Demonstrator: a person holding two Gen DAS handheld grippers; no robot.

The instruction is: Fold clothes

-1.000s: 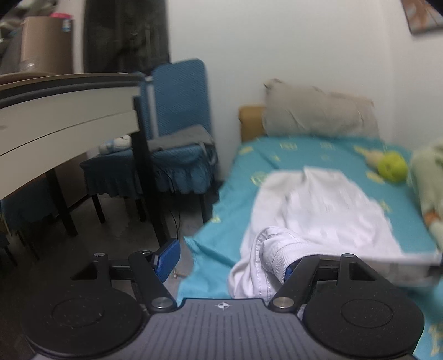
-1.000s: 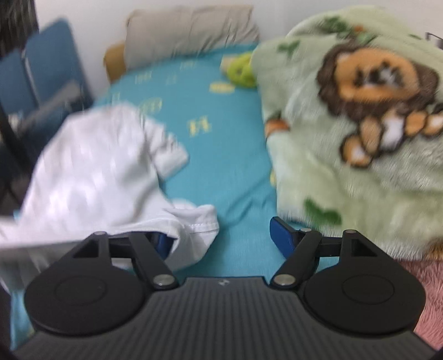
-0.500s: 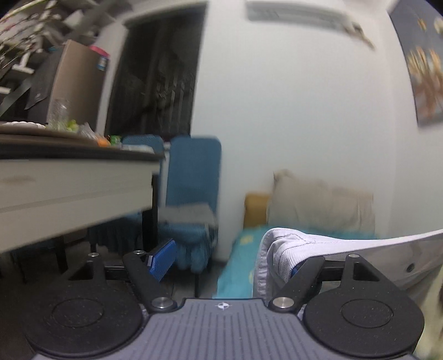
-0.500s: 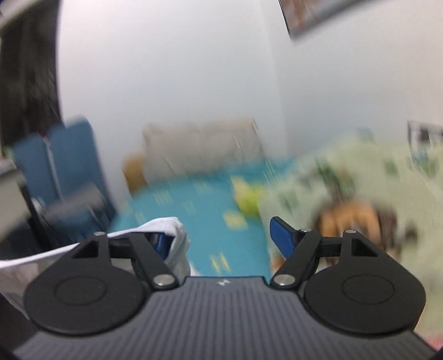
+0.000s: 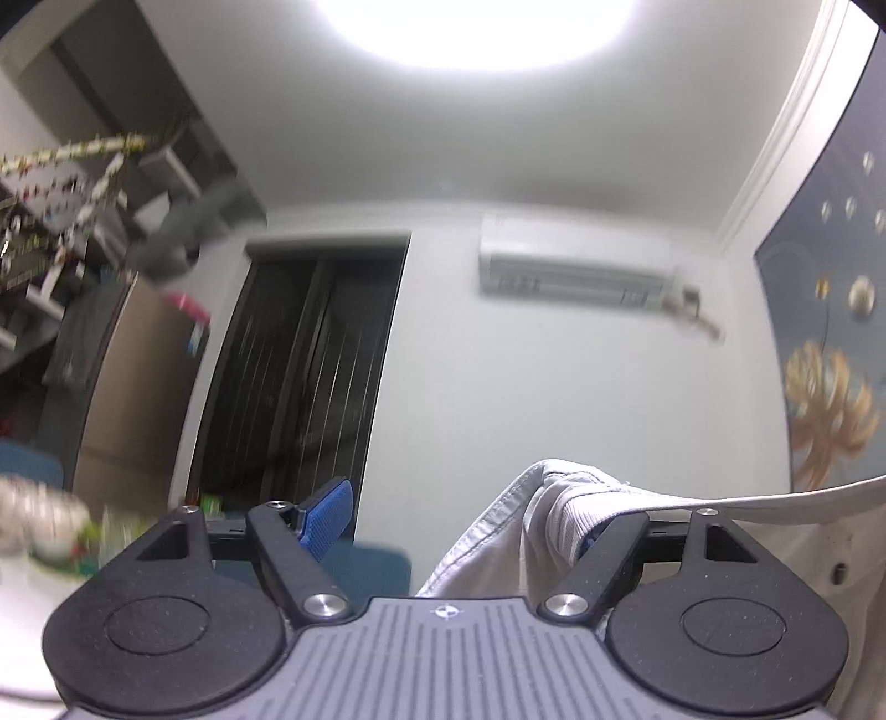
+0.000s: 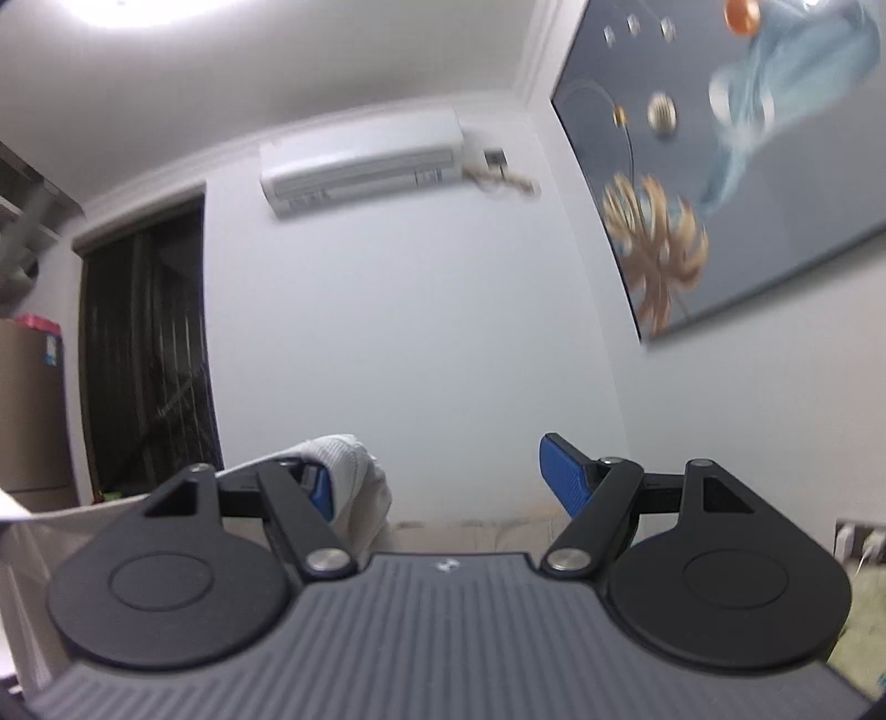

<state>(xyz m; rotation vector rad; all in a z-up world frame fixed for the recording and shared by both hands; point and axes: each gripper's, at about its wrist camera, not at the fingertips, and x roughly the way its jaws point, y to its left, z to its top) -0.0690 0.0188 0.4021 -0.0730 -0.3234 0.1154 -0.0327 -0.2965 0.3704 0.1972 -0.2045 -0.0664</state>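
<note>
A white garment hangs over the right finger of my left gripper, whose jaws stand wide apart; its cloth stretches off to the right edge. In the right wrist view the same white garment is draped over the left finger of my right gripper, also wide open, and runs off to the left. The right blue pad is bare. Both grippers are raised high and tilted up toward the wall and ceiling. The bed is out of view.
A white wall with an air conditioner is ahead, a dark doorway to the left, a large painting on the right wall. Cluttered shelves stand at far left. A bright ceiling light is overhead.
Both grippers have swung up from the bed to face the wall and ceiling, lifting the white garment hooked on one finger of each.
</note>
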